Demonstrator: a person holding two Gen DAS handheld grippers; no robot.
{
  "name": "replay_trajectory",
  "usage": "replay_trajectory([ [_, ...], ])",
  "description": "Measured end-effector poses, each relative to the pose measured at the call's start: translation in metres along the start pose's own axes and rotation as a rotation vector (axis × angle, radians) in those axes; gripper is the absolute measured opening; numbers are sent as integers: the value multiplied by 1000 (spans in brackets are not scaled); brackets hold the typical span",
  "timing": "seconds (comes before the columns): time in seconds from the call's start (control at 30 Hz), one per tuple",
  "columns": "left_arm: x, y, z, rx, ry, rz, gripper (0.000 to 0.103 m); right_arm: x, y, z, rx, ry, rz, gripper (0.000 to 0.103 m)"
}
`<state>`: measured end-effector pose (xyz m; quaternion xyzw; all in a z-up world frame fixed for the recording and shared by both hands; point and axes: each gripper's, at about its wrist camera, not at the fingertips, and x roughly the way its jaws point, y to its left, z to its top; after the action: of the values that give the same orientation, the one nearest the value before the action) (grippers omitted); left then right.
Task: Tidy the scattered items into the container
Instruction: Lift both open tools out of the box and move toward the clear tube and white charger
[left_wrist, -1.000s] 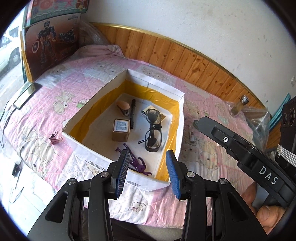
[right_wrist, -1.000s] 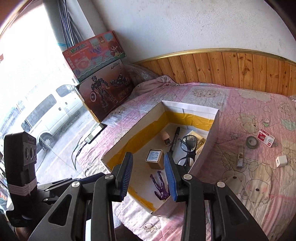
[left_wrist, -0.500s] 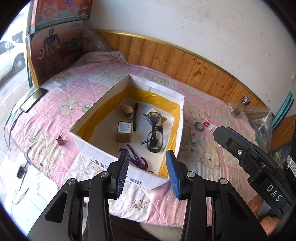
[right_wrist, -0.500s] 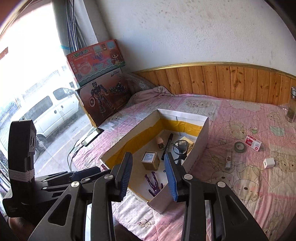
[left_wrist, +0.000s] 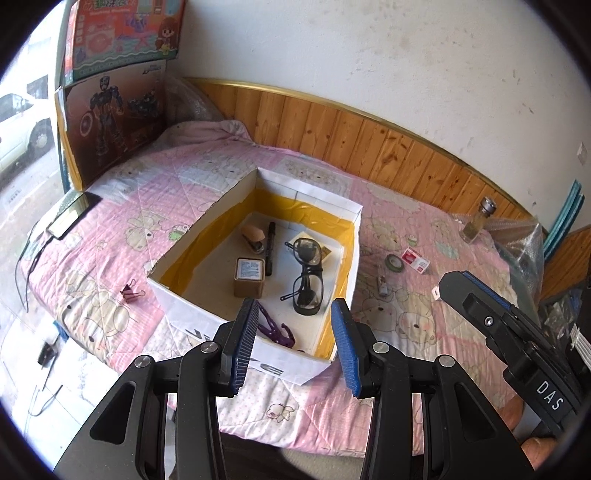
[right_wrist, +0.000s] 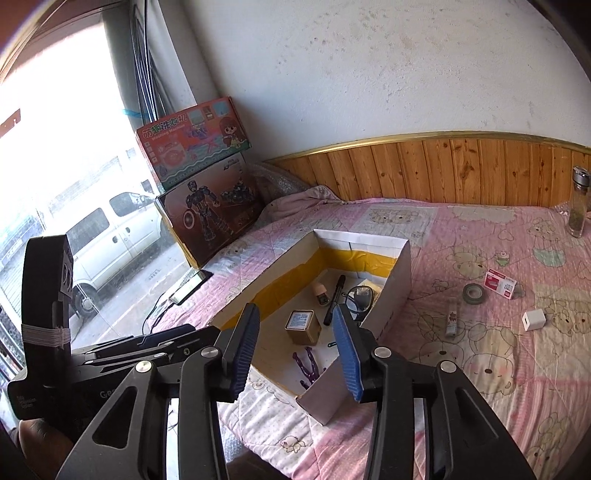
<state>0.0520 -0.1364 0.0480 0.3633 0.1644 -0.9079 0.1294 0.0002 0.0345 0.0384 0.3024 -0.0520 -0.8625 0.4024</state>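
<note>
A white cardboard box (left_wrist: 207, 317) with yellow tape inside sits on the pink quilt; it also shows in the right wrist view (right_wrist: 400, 273). It holds black glasses (left_wrist: 306, 273), a brown tin (left_wrist: 249, 277), a marker (left_wrist: 270, 247), a stapler (left_wrist: 253, 236) and a purple figure (left_wrist: 275, 328). Outside lie a pink binder clip (left_wrist: 130, 293), a tape roll (right_wrist: 474, 294), a red-white packet (right_wrist: 500, 283), a white cube (right_wrist: 533, 319) and a small tube (right_wrist: 452, 322). My left gripper (left_wrist: 293, 341) and right gripper (right_wrist: 295, 347) are open and empty, above the box's near edge.
Two toy boxes (right_wrist: 207, 206) stand at the bed's far left by a window. A phone (left_wrist: 70, 218) lies near the left edge. A glass bottle (right_wrist: 577, 201) stands by the wooden headboard (right_wrist: 461, 173). Plastic wrap (left_wrist: 517, 240) lies at the right.
Both grippers have pulled back and up from the box, so more of the bed shows. Both stayed open and empty. The items have not moved.
</note>
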Motion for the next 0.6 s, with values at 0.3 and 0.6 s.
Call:
replay_trajectory([
  [0.3,4,-19,-4,63,-13,4,43,-14,-37,-12,111,-37,-1,50],
  [0.6,30,-54,-8,133,37,-49,44,-19,-85,-27,233,-36,-38,50],
])
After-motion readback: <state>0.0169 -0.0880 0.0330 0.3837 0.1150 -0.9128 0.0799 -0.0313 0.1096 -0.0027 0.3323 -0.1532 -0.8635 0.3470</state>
